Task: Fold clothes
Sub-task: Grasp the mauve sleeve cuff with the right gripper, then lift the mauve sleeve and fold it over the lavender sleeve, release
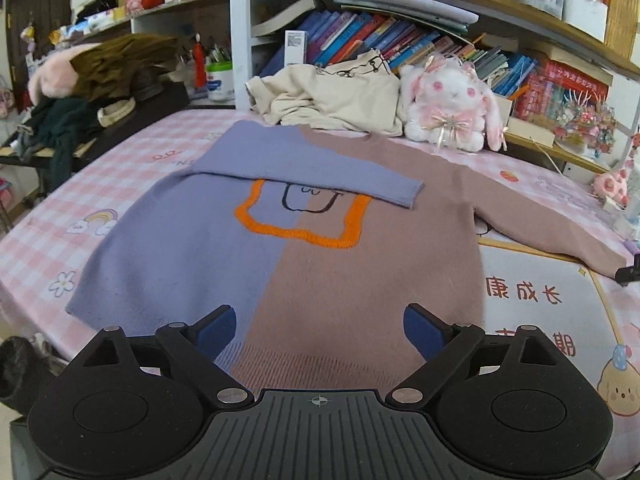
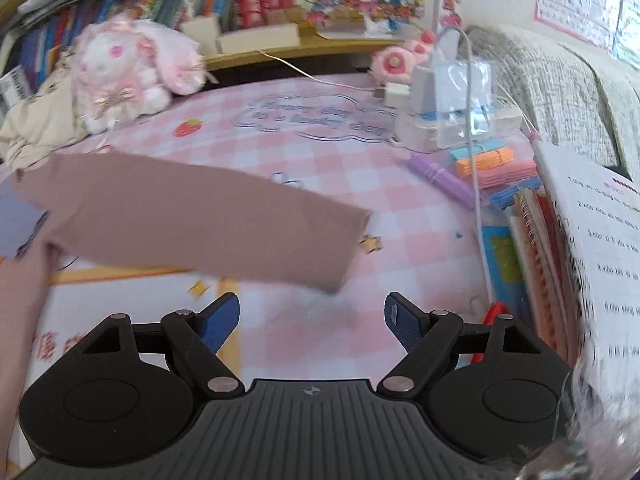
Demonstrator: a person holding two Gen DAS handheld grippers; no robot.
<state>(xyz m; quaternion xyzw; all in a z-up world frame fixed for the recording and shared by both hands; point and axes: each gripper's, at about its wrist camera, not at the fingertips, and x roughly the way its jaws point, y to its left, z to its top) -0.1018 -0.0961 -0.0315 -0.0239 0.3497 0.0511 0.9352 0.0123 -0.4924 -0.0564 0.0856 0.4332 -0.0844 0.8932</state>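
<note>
While both hand-held grippers hang empty, the sweater (image 1: 304, 240) lies flat, front up, on the pink checked counter (image 1: 36, 240). Body is half lilac, half dusty brown, with an orange outline motif (image 1: 296, 232) on the chest.

Lilac sleeve (image 1: 304, 172) is folded across the chest, its cuff ending on the brown half and covering the top of the motif. Brown sleeve (image 2: 208, 224) is stretched out to the side, flat on the counter, cuff pointing at the stationery pile.

Left hand-held gripper (image 1: 320, 330): fingers spread wide, nothing between them, sitting over the hem of the sweater near the lilac/brown seam. Whether the blue pads (image 1: 218, 330) touch the knit can't be told from this view.

Right hand-held gripper (image 2: 312, 320): fingers also spread wide, nothing held, just short of the brown sleeve's cuff, which lies ahead and slightly left of centre. The right view is motion-blurred, so fine detail is soft.

Around it:
- cream garment (image 1: 332, 96) heaped at the far edge, touching the sweater's neckline
- white-and-pink plush rabbit (image 1: 452, 108) just beside that heap
- bookshelf (image 1: 400, 36) behind both
- purple pen-like tube (image 2: 440, 178), coloured paper strips (image 2: 488, 160) and spiral notebooks (image 2: 532, 248) near the sleeve cuff, not touching it
- printed sheet (image 2: 600, 240) at the right edge
</note>
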